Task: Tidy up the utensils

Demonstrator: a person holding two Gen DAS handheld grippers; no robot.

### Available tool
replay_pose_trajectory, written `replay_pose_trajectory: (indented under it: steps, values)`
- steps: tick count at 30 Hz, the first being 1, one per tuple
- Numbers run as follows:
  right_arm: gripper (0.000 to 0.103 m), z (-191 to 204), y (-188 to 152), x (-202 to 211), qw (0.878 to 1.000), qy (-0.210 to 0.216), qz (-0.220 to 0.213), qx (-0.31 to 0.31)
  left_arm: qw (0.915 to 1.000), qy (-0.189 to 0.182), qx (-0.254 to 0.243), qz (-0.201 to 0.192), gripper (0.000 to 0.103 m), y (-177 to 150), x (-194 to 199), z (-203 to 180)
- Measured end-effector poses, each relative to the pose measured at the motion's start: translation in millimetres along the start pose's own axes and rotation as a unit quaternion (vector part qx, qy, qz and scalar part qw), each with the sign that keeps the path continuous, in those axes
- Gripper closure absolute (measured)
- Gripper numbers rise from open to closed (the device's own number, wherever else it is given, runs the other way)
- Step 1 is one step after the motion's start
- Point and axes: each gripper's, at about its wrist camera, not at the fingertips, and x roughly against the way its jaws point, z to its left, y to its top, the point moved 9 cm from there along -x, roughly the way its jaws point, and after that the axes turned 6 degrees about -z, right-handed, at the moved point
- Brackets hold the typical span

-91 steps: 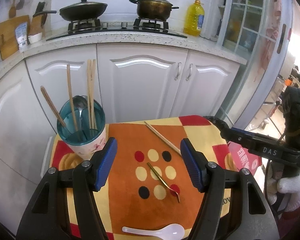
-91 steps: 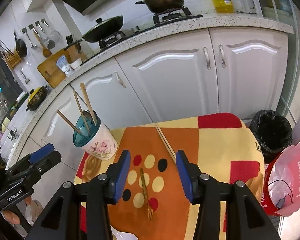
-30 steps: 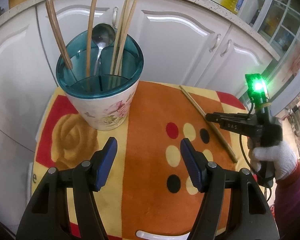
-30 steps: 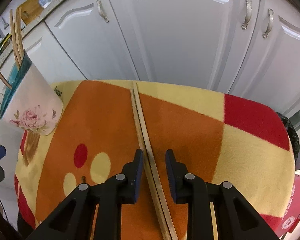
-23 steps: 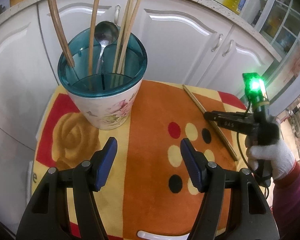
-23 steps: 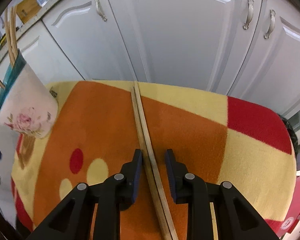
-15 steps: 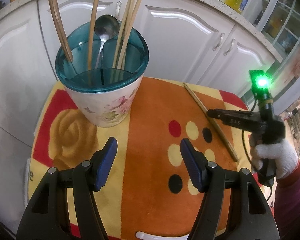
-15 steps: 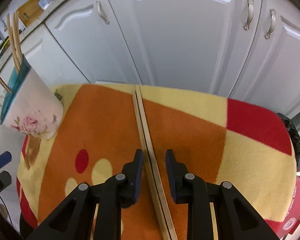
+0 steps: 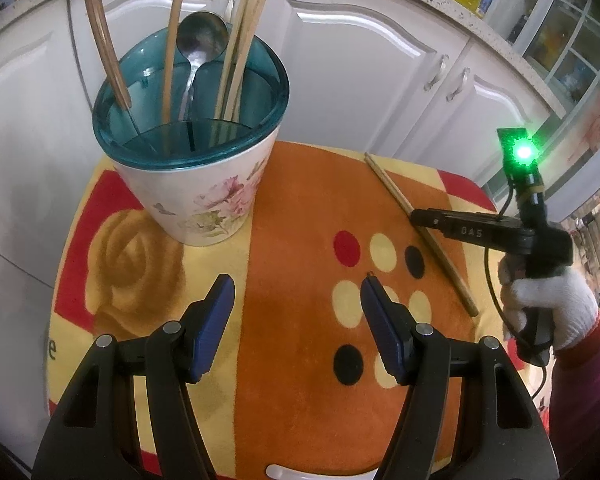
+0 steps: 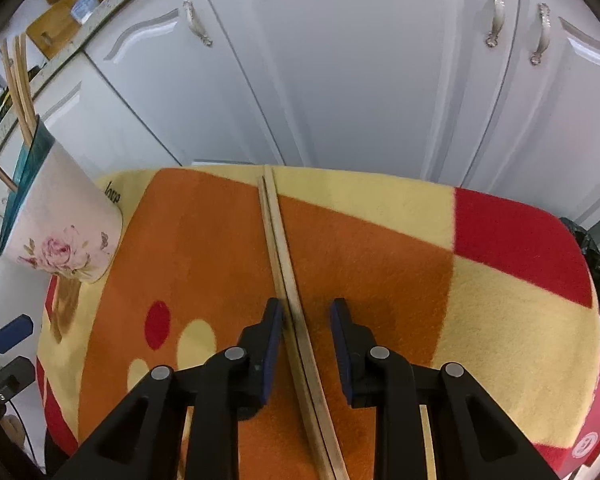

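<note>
A pair of wooden chopsticks (image 10: 278,240) lies on the patterned cloth (image 10: 380,256) and runs between the jaws of my right gripper (image 10: 305,314). The jaws are part open around the chopsticks, with gaps on both sides. The chopsticks (image 9: 416,224) and the right gripper (image 9: 424,214) also show in the left wrist view. A floral utensil cup (image 9: 198,184) with a teal insert holds several chopsticks and a metal spoon (image 9: 200,38). My left gripper (image 9: 296,300) is open and empty above the cloth, in front of the cup.
A white plastic spoon (image 9: 300,472) lies at the cloth's near edge. The tip of a gold fork (image 9: 370,274) shows by the right finger. White cabinet doors (image 10: 360,72) stand close behind the small table. A black bin (image 10: 592,264) sits at the right.
My right gripper stays low over the chopsticks with its jaws narrowed around them. My left gripper has drifted slightly nearer the cup.
</note>
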Motion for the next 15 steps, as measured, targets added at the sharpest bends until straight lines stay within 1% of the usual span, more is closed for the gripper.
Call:
replay_pose_trajectory:
  steps: [5, 8, 10, 15]
  values:
    - [0.08, -3, 8, -5, 1.0, -0.015, -0.009, -0.001, 1.0, -0.001, -0.003, 0.003, 0.038, -1, -3, -4]
    - [0.08, -5, 7, -3, 1.0, -0.001, -0.007, -0.017, 1.0, -0.005, -0.003, 0.002, 0.038, 0, -3, -7]
    - [0.088, -8, 1, 0, 1.0, 0.005, -0.008, -0.02, 1.0, -0.004, -0.003, 0.001, 0.038, -1, -3, -7]
    - [0.091, -15, -24, 19, 0.999, 0.019, -0.008, -0.035, 1.0, -0.002, 0.001, 0.007, 0.038, -3, -7, -5]
